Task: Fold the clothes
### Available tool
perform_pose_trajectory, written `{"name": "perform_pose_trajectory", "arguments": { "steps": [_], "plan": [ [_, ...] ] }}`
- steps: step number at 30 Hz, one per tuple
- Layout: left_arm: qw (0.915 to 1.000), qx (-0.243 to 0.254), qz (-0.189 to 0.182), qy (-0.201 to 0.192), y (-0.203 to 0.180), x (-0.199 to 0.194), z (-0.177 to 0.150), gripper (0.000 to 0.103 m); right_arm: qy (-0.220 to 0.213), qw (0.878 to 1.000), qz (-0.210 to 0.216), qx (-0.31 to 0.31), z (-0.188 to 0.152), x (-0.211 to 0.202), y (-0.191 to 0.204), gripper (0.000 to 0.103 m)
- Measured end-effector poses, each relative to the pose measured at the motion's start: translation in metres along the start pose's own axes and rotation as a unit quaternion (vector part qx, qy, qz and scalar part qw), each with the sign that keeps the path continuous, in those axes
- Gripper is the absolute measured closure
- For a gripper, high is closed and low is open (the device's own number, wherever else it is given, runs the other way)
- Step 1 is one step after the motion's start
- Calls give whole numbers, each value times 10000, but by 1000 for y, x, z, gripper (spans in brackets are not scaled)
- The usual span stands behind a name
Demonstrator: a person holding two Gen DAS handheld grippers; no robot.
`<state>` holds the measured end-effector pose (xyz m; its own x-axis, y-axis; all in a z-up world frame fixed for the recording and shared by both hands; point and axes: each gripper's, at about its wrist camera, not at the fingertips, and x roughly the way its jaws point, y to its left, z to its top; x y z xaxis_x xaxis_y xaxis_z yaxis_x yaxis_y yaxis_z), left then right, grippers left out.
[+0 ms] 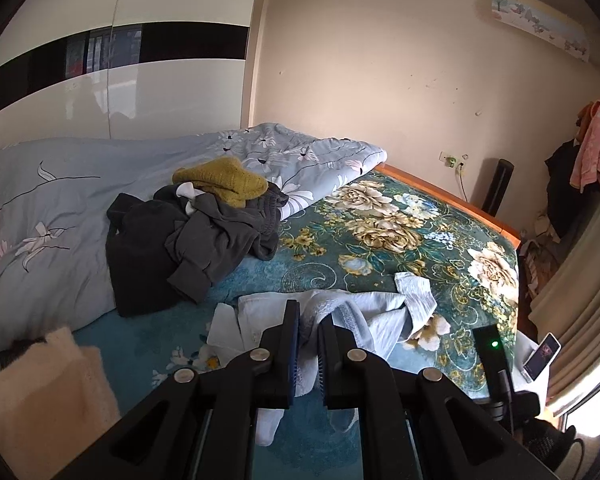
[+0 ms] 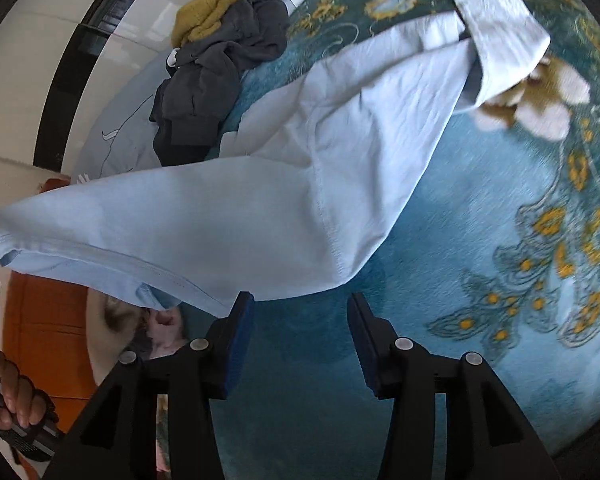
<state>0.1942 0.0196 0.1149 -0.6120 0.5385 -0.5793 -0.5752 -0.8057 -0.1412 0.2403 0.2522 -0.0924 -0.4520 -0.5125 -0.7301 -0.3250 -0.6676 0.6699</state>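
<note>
A light blue shirt (image 2: 260,184) is lifted off the teal floral bedspread (image 2: 480,208) and hangs stretched toward the left. In the left wrist view my left gripper (image 1: 309,316) is shut on a bunched edge of the same shirt (image 1: 380,312), with cloth pinched between its blue pads. My right gripper (image 2: 300,304) is open and empty, just below the shirt's lower hem, jaws wide apart and not touching the cloth.
A pile of dark grey clothes (image 1: 196,236) with a mustard knit (image 1: 224,180) on top lies against a light blue floral duvet (image 1: 40,216). A cream fleece item (image 1: 36,392) sits at the near left. The bed's wooden edge (image 1: 452,196), a phone (image 1: 542,356) and hanging clothes (image 1: 592,144) are to the right.
</note>
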Motion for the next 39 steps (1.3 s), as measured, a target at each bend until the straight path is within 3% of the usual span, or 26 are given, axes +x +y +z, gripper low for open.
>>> {"name": "perform_pose_trajectory", "arguments": {
  "steps": [4, 9, 13, 14, 15, 17, 18, 23, 28, 31, 34, 37, 39],
  "plan": [
    [10000, 25, -45, -83, 3, 4, 12, 94, 141, 9935, 698, 894, 1, 22, -14, 48],
    [9999, -58, -93, -119, 11, 6, 17, 94, -16, 9704, 1418, 1955, 5, 36, -31, 48],
    [9998, -145, -61, -104, 19, 8, 16, 94, -221, 9573, 1574, 2414, 9, 39, -35, 48],
    [9998, -173, -36, -82, 21, 9, 15, 94, -277, 9568, 1520, 2465, 11, 37, -35, 53],
    [9998, -211, -11, -59, 24, 11, 13, 94, -350, 9594, 1395, 2427, 14, 33, -34, 60],
    [9996, -289, 39, -13, 30, 13, 9, 94, -513, 9635, 1173, 2353, 21, 21, -34, 95],
    [9994, -329, 61, 8, 33, 14, 7, 94, -603, 9649, 1077, 2317, 25, 12, -35, 97],
    [9992, -358, 119, -150, 36, 2, 15, 94, -1266, 9687, 876, 1949, 56, -45, -28, 100],
    [9983, -264, 89, -506, 33, -21, 34, 94, -2283, 9644, 1011, 867, 89, -147, 21, 100],
    [9967, -172, 43, -786, 28, -39, 48, 94, -2925, 9481, 1234, 191, 97, -211, 61, 100],
    [9929, -42, -77, -1186, 15, -70, 58, 94, -3470, 9263, 1428, -351, 85, -268, 93, 100],
    [9879, 72, -188, -1535, 2, -99, 63, 94, -3839, 9078, 1466, -843, 56, -307, 110, 100],
    [9859, 126, -219, -1652, -4, -118, 57, 94, -3944, 9018, 1392, -1085, 33, -322, 115, 100]
  ]
}}
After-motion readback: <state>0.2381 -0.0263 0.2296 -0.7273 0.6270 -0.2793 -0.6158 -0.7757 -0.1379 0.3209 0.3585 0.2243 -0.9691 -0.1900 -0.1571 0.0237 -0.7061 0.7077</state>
